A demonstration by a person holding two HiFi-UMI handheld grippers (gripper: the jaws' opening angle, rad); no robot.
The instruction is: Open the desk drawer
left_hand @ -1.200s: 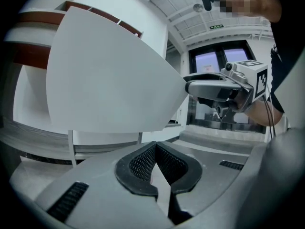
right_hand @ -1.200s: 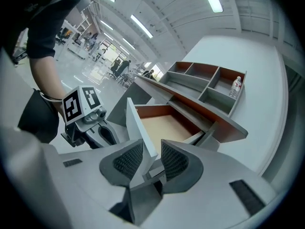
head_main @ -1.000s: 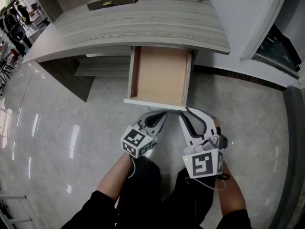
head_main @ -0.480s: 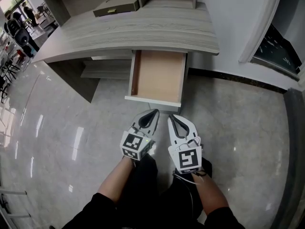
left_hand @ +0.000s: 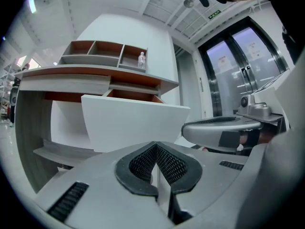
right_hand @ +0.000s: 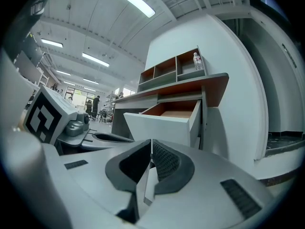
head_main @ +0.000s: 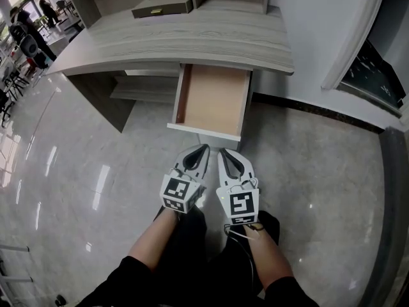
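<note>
The desk drawer stands pulled out from under the wood-grain desk, its pale inside empty and its white front panel facing me. Both grippers hover side by side a short way in front of that panel, touching nothing. My left gripper is shut and empty; its own view shows the pads meeting below the drawer front. My right gripper has just been closing and is now shut with nothing between its jaws; the drawer lies ahead of it.
A flat dark box lies on the desk's back. A low shelf sits under the desk left of the drawer. A white wall rises on the right. A bottle stands in the hutch shelves. People stand far left.
The right gripper's jaws, open beside the drawer front a second ago, are shut now. Both grippers have drawn back from the drawer, and the right one has rolled so its marker faces up.
</note>
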